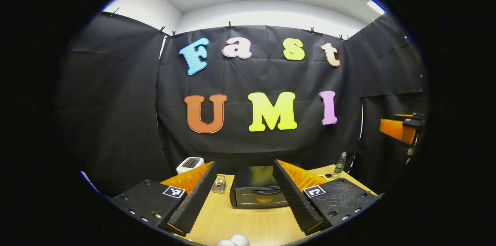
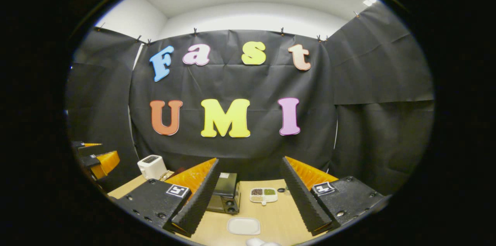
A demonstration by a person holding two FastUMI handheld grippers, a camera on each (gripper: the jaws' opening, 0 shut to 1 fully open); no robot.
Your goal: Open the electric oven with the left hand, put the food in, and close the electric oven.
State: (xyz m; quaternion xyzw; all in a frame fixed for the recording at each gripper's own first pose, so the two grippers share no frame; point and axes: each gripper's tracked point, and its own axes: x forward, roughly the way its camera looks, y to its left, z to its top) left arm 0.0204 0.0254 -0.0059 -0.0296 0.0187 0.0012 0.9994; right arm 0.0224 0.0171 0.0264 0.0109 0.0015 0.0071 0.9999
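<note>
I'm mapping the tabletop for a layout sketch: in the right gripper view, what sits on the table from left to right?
White toaster → black electric oven → divided snack tray. The white plate lies nearer, in front of oven and tray.

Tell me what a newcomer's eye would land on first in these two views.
First, the black electric oven, door shut, standing on the wooden table straight ahead between the left gripper's wide-open orange-and-black fingers. In the right gripper view, the right gripper is equally open over a white plate near the table's front edge, with a divided dish of small foods behind it. A white toaster sits at the table's far left corner.
</note>
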